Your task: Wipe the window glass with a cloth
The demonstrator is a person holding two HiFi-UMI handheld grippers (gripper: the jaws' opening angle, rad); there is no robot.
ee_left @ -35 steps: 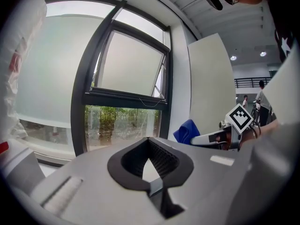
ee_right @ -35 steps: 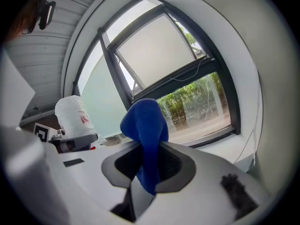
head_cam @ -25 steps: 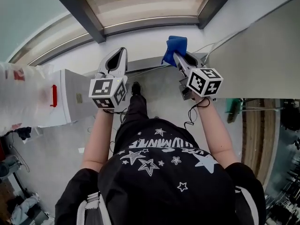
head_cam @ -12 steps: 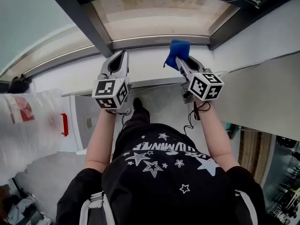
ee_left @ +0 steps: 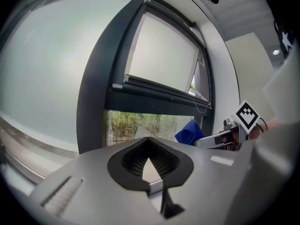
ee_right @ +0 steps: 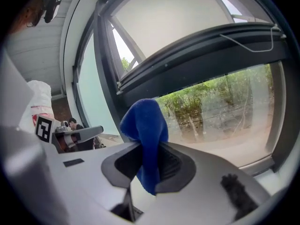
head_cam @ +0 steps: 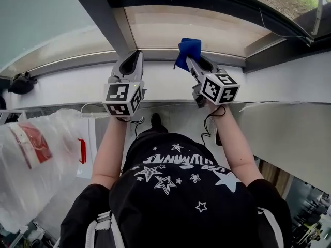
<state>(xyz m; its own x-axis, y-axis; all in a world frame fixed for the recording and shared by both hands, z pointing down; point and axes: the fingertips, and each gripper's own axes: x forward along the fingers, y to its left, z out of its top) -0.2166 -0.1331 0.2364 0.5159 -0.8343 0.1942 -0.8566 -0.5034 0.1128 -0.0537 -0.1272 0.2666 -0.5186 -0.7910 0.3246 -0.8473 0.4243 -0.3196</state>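
In the head view a blue cloth [head_cam: 187, 52] sticks up from my right gripper [head_cam: 191, 61], which is shut on it, level with the lower edge of the window glass [head_cam: 217, 30]. In the right gripper view the cloth [ee_right: 146, 130] hangs folded between the jaws in front of the lower pane [ee_right: 225, 111]; I cannot tell whether it touches the glass. My left gripper [head_cam: 132, 62] is shut and empty, held over the white sill [head_cam: 165, 84] beside the dark mullion [head_cam: 101, 19]. From the left gripper [ee_left: 149, 154] view, the cloth [ee_left: 190, 132] shows to the right.
A dark frame bar [ee_right: 197, 46] crosses above the lower pane. A white plastic bag [head_cam: 31, 159] hangs at the left and a small black object [head_cam: 21, 82] sits on the sill's left end. A white wall panel [head_cam: 289, 133] stands at the right.
Both grippers have risen from below the sill to the height of the window's lower edge, the cloth still clamped in the right one. The head view has tilted up toward the glass.
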